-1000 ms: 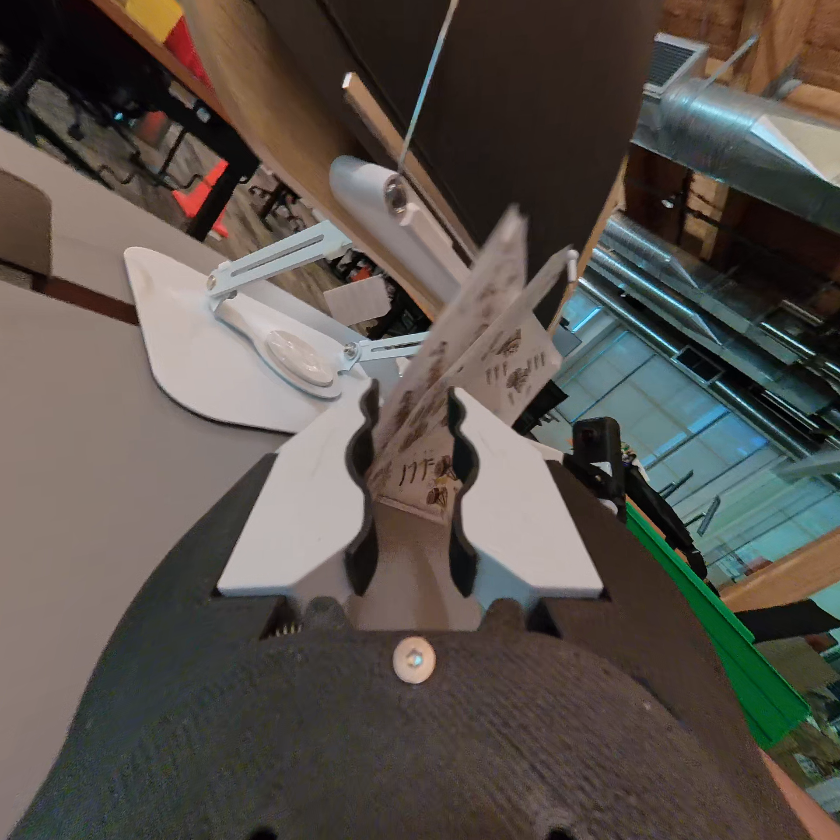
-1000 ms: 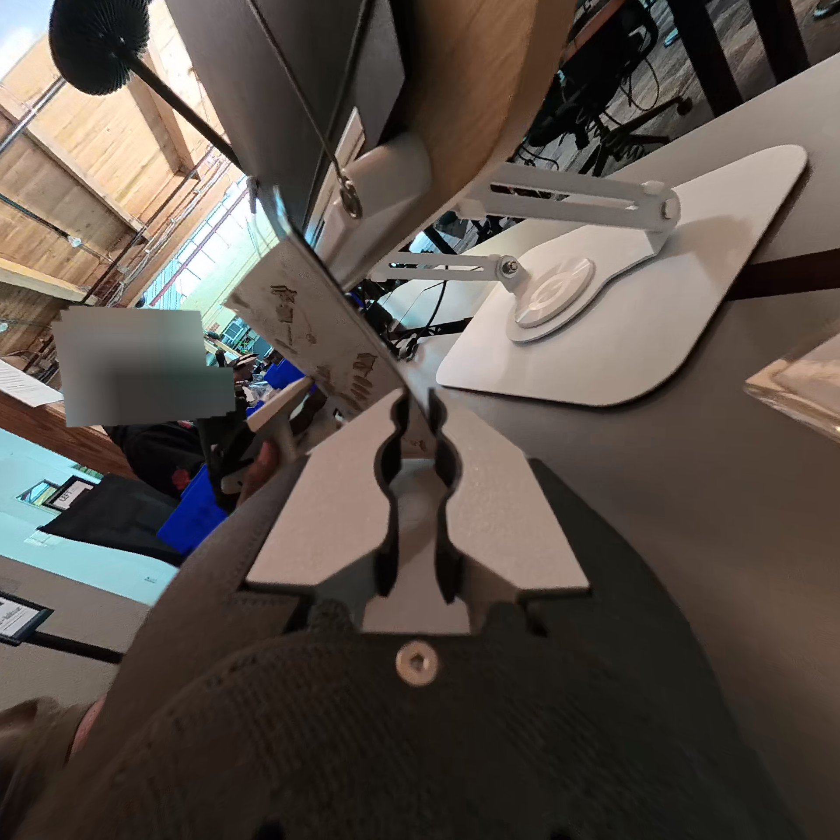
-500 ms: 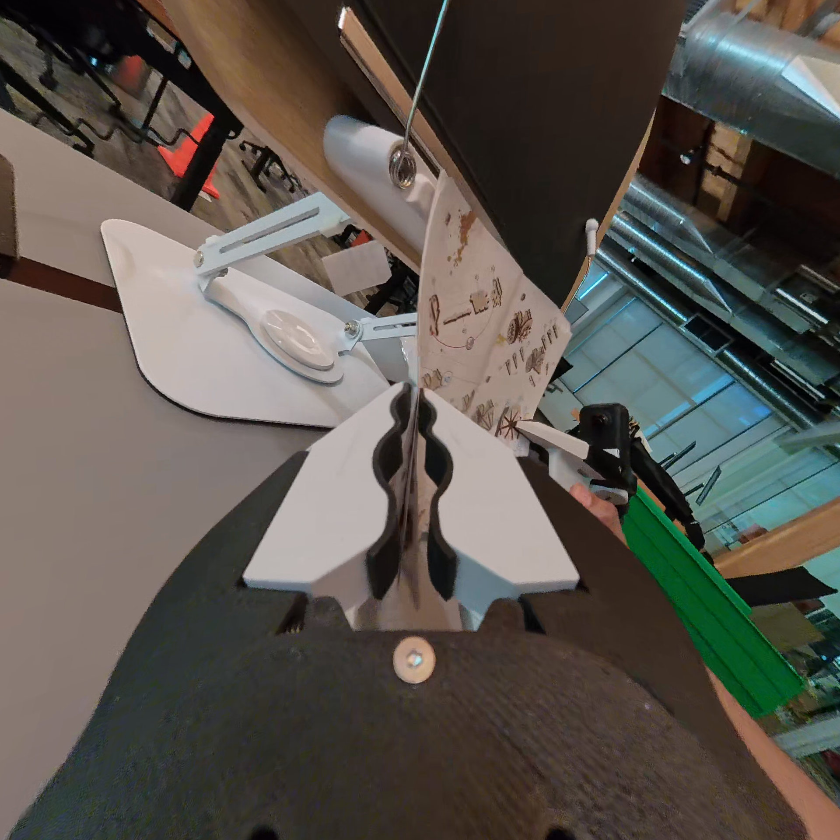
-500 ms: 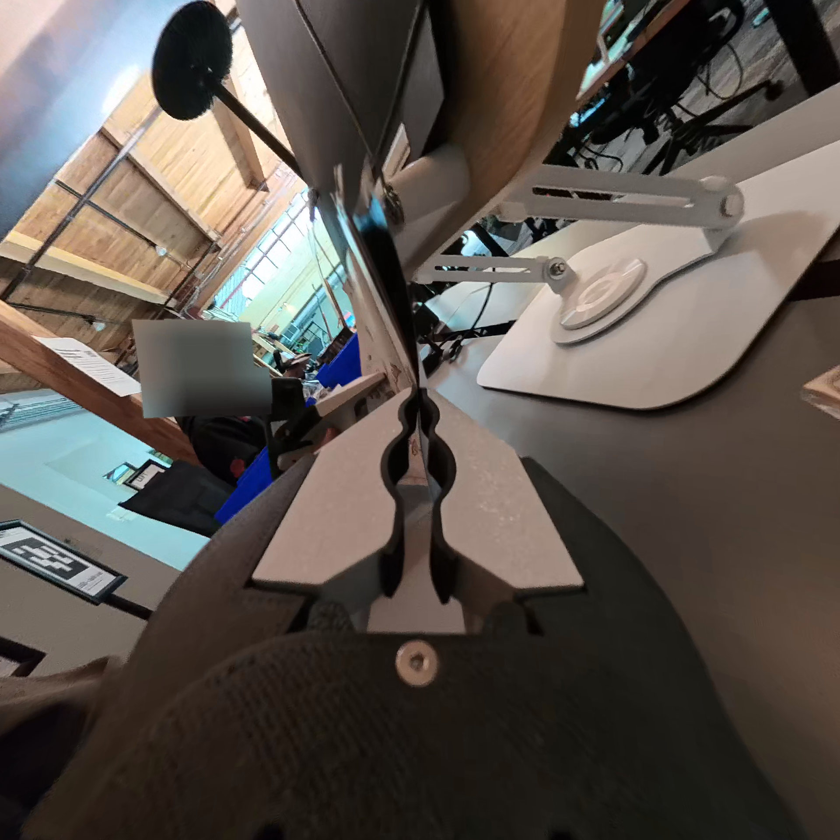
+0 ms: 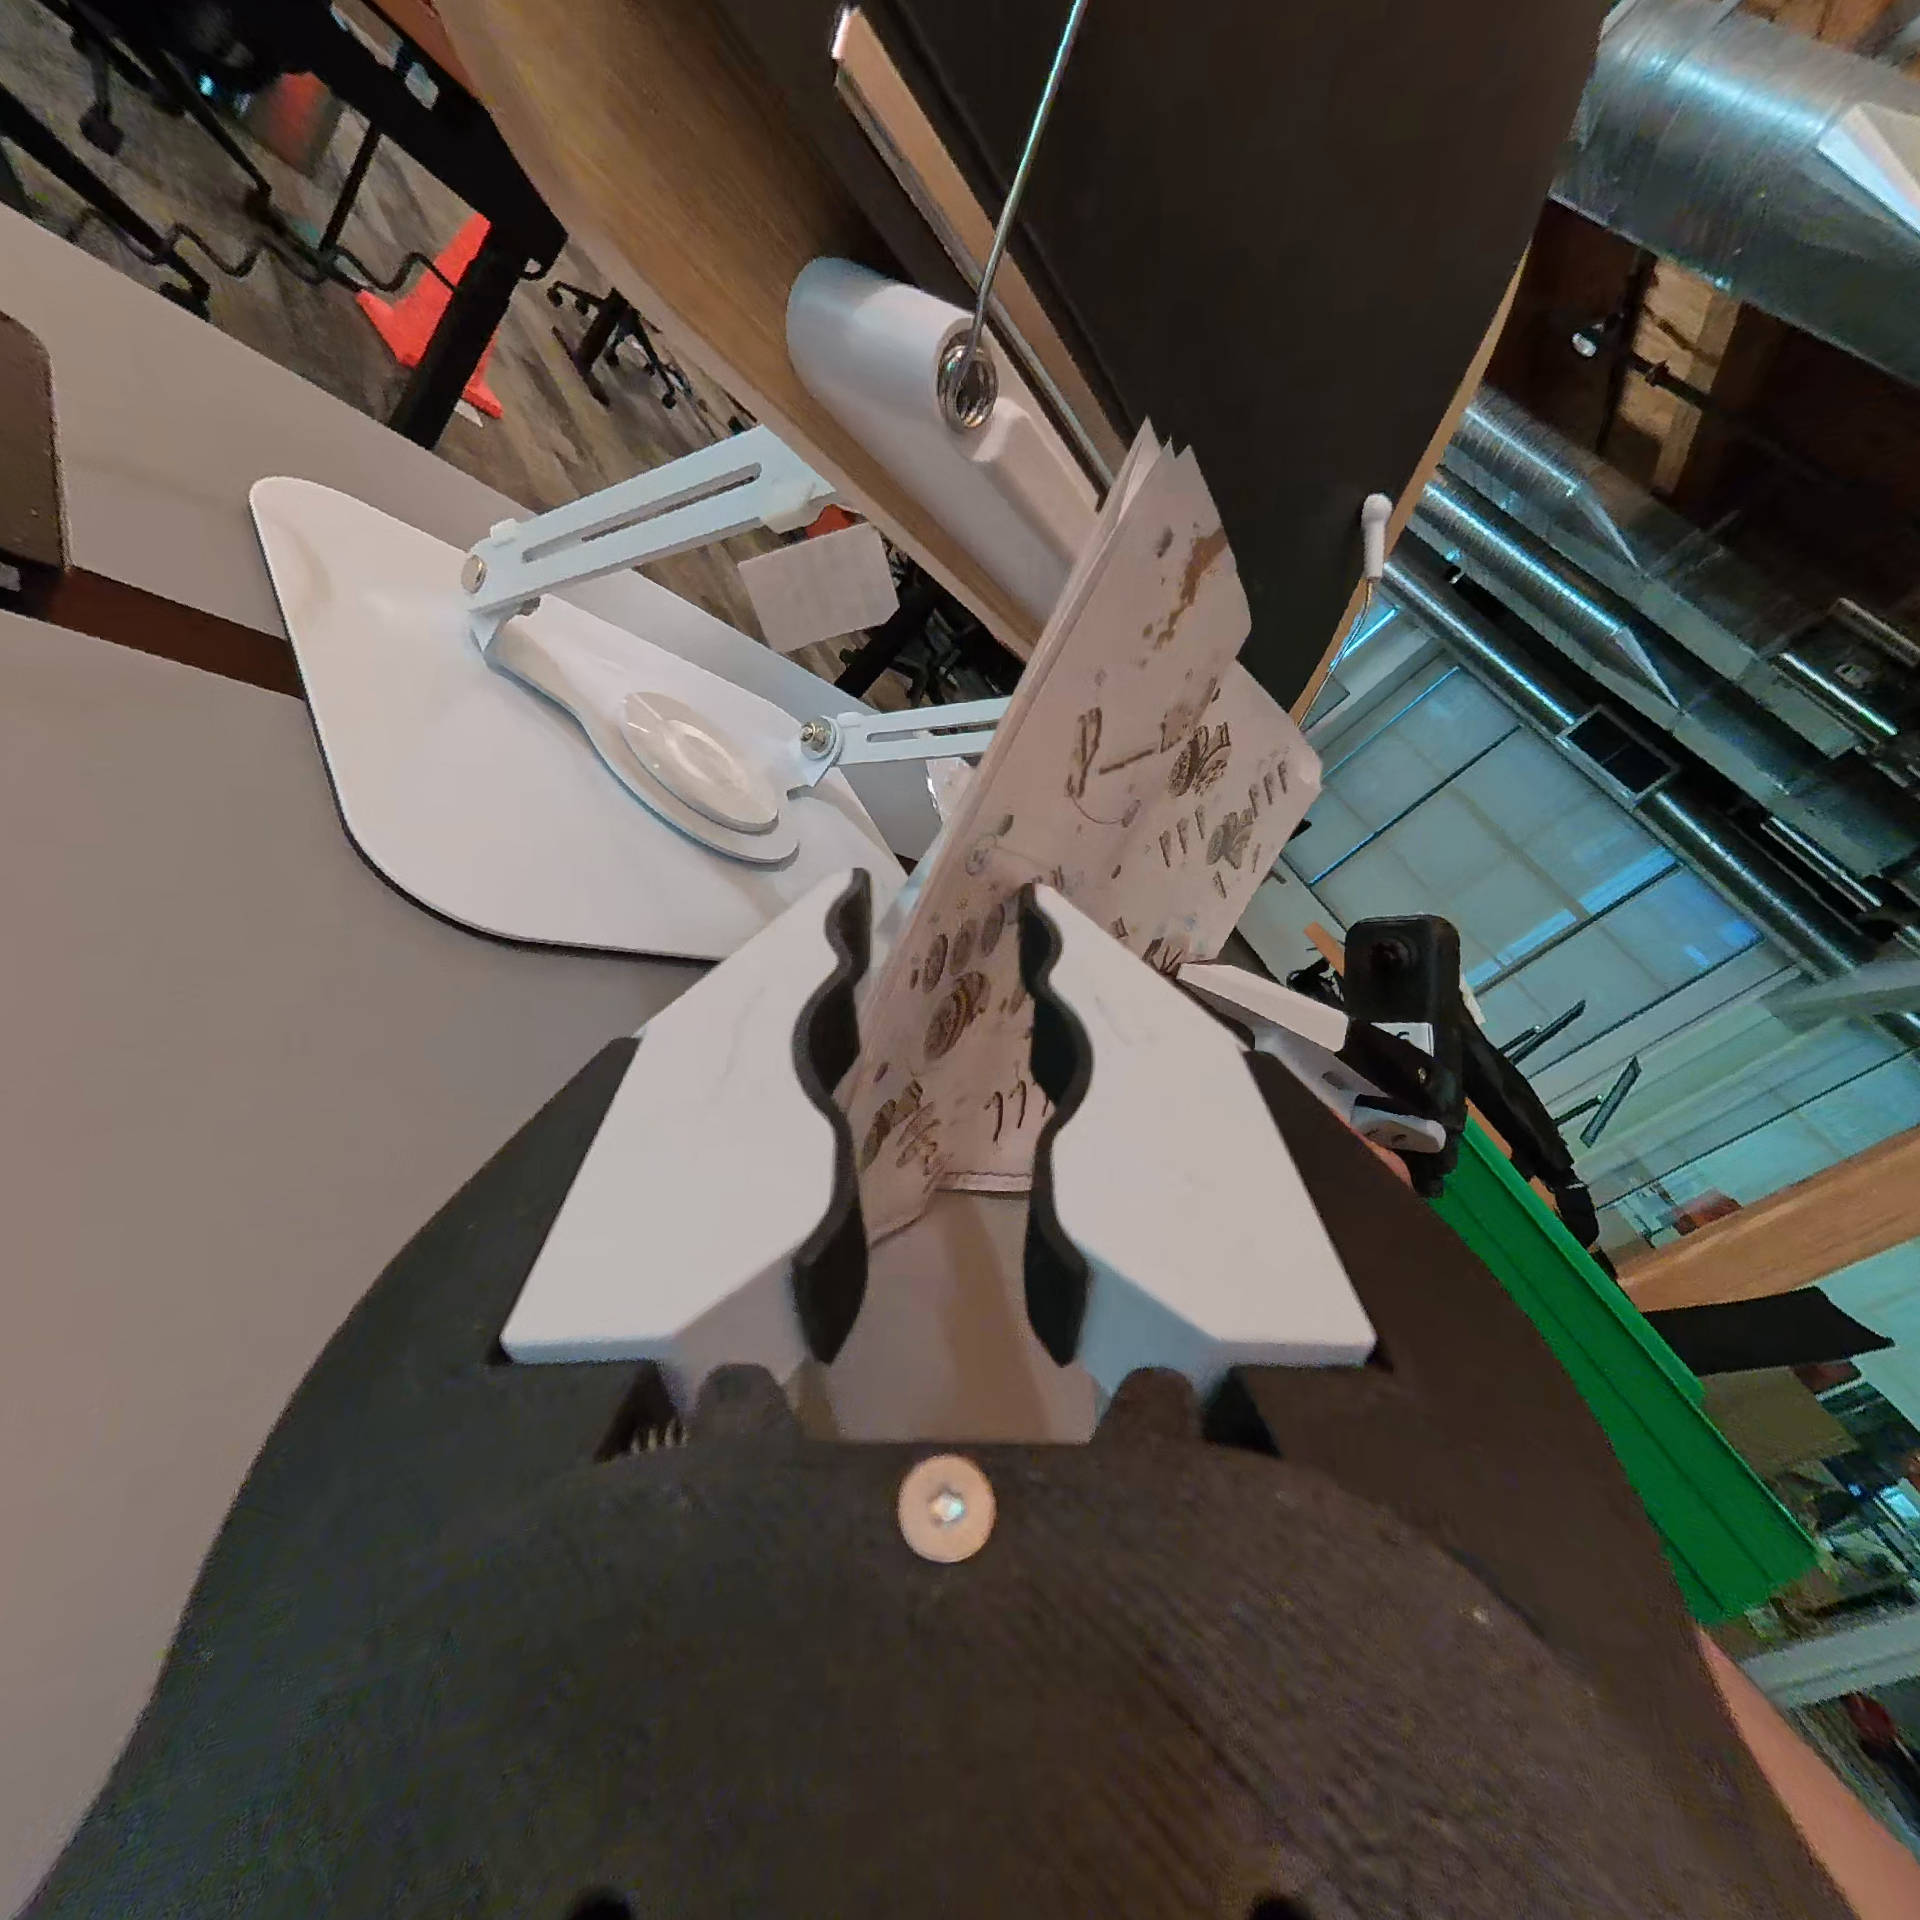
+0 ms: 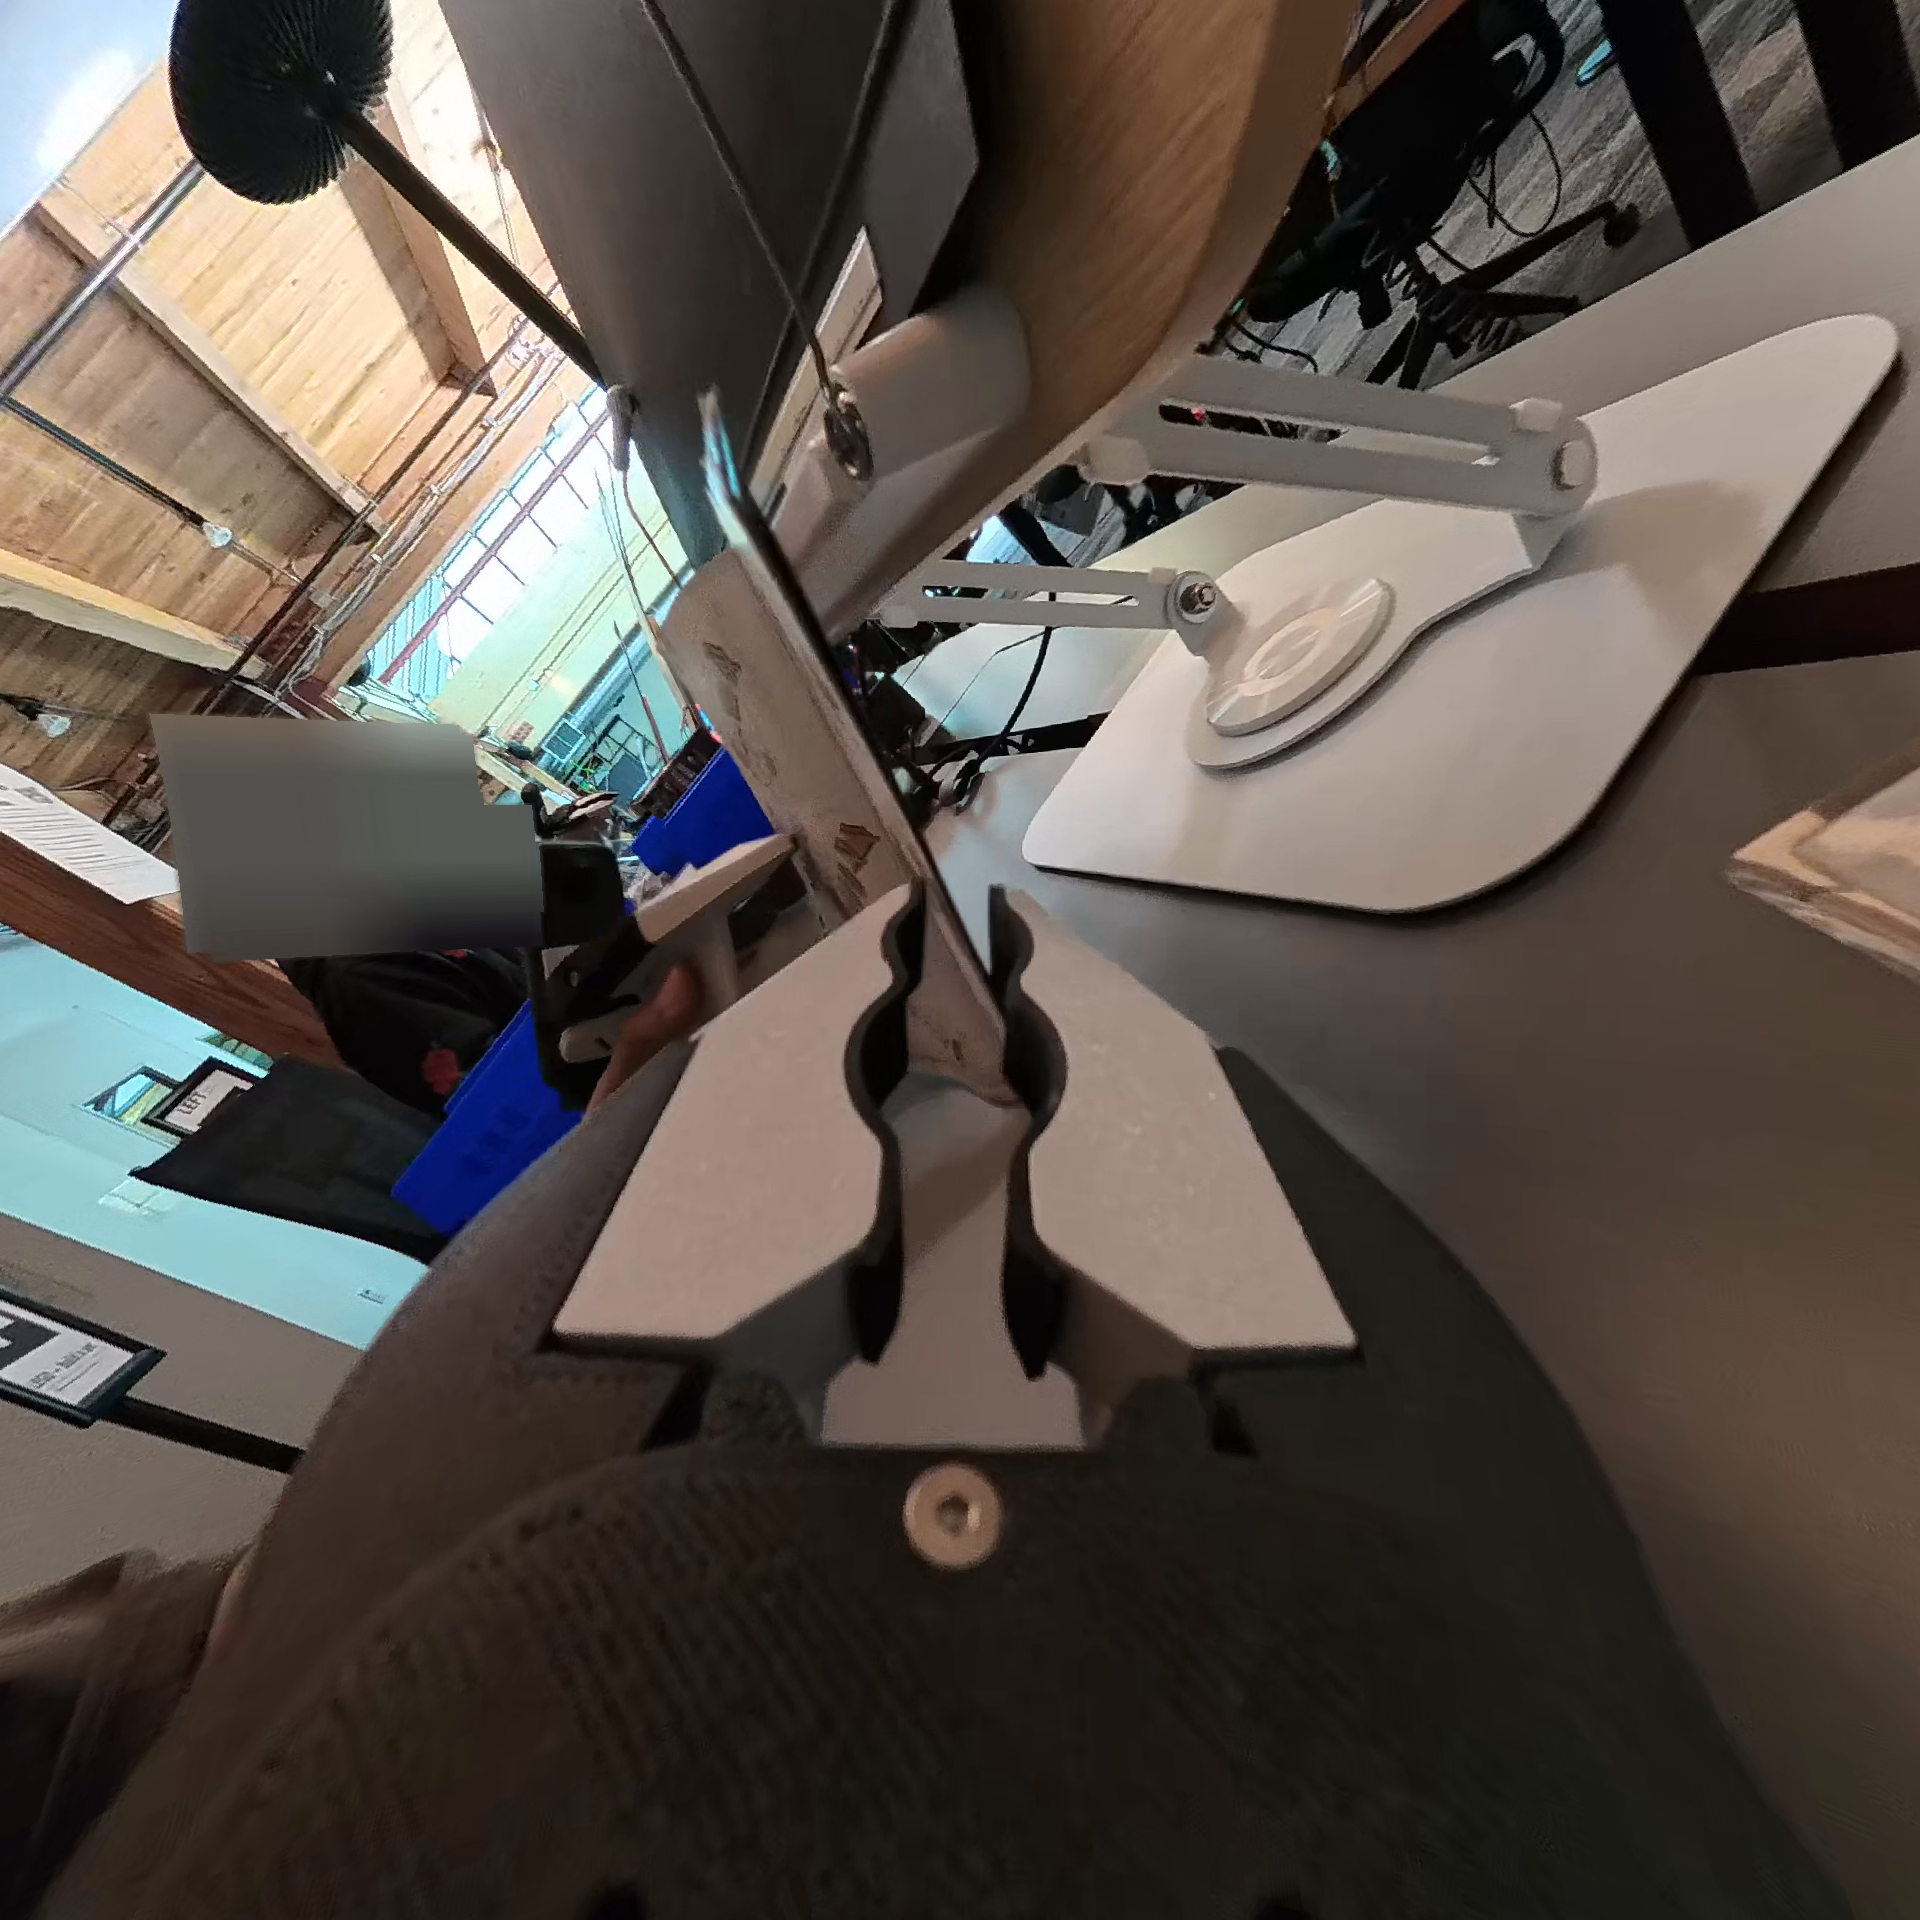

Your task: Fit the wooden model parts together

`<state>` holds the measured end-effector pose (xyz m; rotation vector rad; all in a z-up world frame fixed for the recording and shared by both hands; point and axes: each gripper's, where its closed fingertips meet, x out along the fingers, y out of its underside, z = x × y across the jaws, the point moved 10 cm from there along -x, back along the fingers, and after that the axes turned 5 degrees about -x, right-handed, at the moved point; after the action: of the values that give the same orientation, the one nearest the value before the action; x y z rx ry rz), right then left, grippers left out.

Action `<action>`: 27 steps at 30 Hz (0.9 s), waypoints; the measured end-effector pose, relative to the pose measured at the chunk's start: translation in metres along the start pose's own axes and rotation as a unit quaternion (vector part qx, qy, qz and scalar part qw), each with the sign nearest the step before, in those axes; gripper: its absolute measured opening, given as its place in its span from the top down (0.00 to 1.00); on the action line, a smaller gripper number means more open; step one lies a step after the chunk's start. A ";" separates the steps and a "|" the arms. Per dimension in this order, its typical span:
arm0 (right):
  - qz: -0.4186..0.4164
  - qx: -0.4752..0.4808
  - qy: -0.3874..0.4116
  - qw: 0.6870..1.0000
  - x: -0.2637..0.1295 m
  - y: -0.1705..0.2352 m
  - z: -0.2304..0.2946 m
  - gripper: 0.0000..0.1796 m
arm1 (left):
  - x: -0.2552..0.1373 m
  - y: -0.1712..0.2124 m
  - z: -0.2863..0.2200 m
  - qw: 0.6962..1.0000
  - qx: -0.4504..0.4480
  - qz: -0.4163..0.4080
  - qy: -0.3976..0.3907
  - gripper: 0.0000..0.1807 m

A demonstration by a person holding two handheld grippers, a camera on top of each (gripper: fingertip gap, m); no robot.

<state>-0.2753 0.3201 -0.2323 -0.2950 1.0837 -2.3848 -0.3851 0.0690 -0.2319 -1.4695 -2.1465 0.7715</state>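
Standing in mid-air above the grey surface (image 5: 208, 935), a thin printed sheet (image 5: 1132, 748) covered in small brown drawings of parts runs from the lower centre of the left wrist view up toward the upper right. Its long axis is steeply tilted. Its top edge ends close under the dark panel (image 5: 1247, 260) and the white hinge barrel of the stand (image 5: 894, 343) that fill the top of the frame, so there is little room above it.

The left claw (image 5: 942, 891) is spread wide. The sheet's lower corner sits down between the fingers and leans on the black pad on the left side, while the other pad stands clear of it.

In the right wrist view the same sheet shows almost edge-on, a thin dark line slanting from the frame's centre up and to the left. The right claw (image 6: 956, 899) has only a narrow gap. The sheet crosses that gap at a slant, from the tip on the left side to the hollow of the pad on the right side. I cannot tell whether it is pinched or only lodged there.

The white base plate (image 6: 1455, 779) of the stand lies flat just beyond both claws, its rounded edge near the fingertips. In the left wrist view the surface is bare on the left of the frame. In the right wrist view it is open on the right, as far as a pale wooden stack (image 6: 1849, 883) cut off by the right edge.
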 end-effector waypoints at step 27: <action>-0.116 -0.357 0.114 0.920 -0.006 0.007 0.070 0.77 | 0.001 0.001 -0.005 1.000 0.016 0.012 0.022 0.82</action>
<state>-0.2405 0.2750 -0.1913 -0.4121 2.1234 -2.1543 -0.3813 0.0715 -0.2289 -1.4845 -2.0782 0.7713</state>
